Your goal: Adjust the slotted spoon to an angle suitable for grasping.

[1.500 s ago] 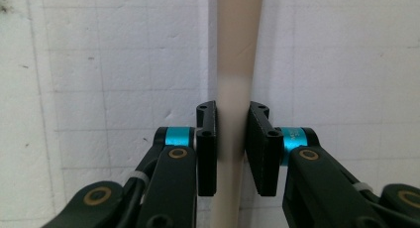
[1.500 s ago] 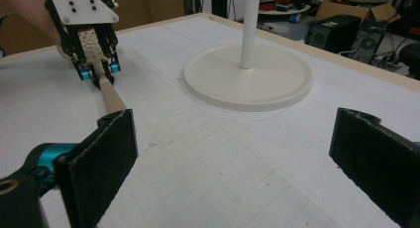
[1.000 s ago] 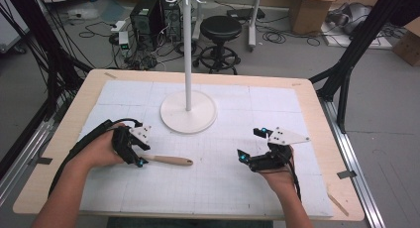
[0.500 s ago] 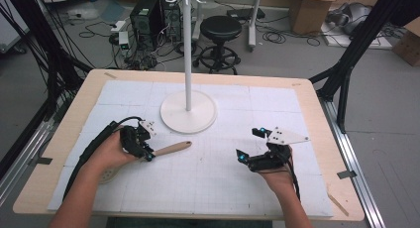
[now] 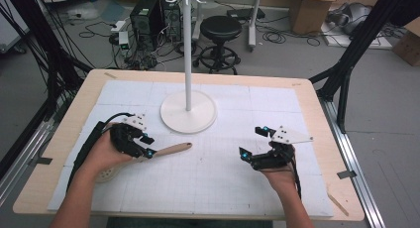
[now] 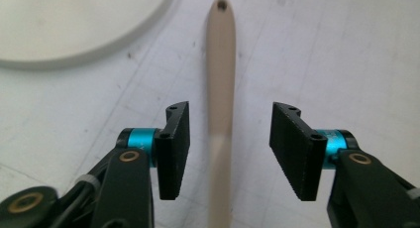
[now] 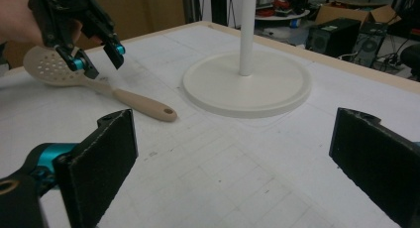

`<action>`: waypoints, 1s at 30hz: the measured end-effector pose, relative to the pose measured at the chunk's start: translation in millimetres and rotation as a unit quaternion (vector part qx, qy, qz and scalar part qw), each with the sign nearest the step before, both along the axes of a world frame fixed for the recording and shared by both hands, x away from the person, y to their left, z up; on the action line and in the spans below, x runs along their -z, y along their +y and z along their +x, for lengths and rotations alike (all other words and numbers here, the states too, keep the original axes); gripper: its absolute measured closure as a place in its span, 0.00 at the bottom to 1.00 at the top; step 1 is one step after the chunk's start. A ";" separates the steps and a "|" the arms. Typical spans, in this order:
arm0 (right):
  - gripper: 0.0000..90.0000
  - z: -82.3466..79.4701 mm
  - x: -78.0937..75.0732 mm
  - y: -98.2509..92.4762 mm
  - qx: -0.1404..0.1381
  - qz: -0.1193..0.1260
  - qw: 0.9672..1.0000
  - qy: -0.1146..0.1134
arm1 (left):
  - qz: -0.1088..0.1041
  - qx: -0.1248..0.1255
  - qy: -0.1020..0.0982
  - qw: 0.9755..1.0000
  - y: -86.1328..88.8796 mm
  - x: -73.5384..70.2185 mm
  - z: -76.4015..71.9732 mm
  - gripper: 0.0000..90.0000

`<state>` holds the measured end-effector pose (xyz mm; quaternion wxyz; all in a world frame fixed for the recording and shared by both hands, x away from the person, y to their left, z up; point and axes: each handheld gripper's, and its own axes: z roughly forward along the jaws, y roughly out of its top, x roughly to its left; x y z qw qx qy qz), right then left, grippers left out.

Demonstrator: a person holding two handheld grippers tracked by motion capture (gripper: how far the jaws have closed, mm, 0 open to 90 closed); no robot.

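A beige slotted spoon lies on the white grid mat, its handle pointing right toward the table's middle. My left gripper hovers over the handle near the spoon's head. In the left gripper view the handle runs between the open jaws of the left gripper, with gaps on both sides. The right gripper view shows the spoon flat on the mat under the left gripper. My right gripper rests low at the right, open and empty.
A white stand with a round base and a tall pole stands at the back centre, just beyond the spoon's handle tip. Its base lies ahead of the right gripper. The wooden table edge frames the mat.
The left hand and gripper have shifted a little away from the front edge, and the spoon's handle has swung toward the stand. The right gripper has stayed put.
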<state>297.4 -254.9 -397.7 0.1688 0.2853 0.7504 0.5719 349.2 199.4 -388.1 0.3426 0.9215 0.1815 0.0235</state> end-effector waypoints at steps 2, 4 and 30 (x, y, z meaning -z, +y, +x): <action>0.04 0.0 -0.1 -1.1 0.002 0.002 1.000 0.000 | -0.042 -0.015 -0.012 0.999 8.2 -3.8 -5.7 0.54; 0.04 0.0 -0.3 -2.0 0.004 0.003 1.000 0.000 | -0.062 -0.022 -0.016 0.998 15.8 -7.8 -7.5 0.54; 0.04 3.0 0.0 -3.7 0.018 0.003 1.000 0.004 | -0.171 -0.048 -0.069 0.982 40.7 -16.4 -17.3 0.13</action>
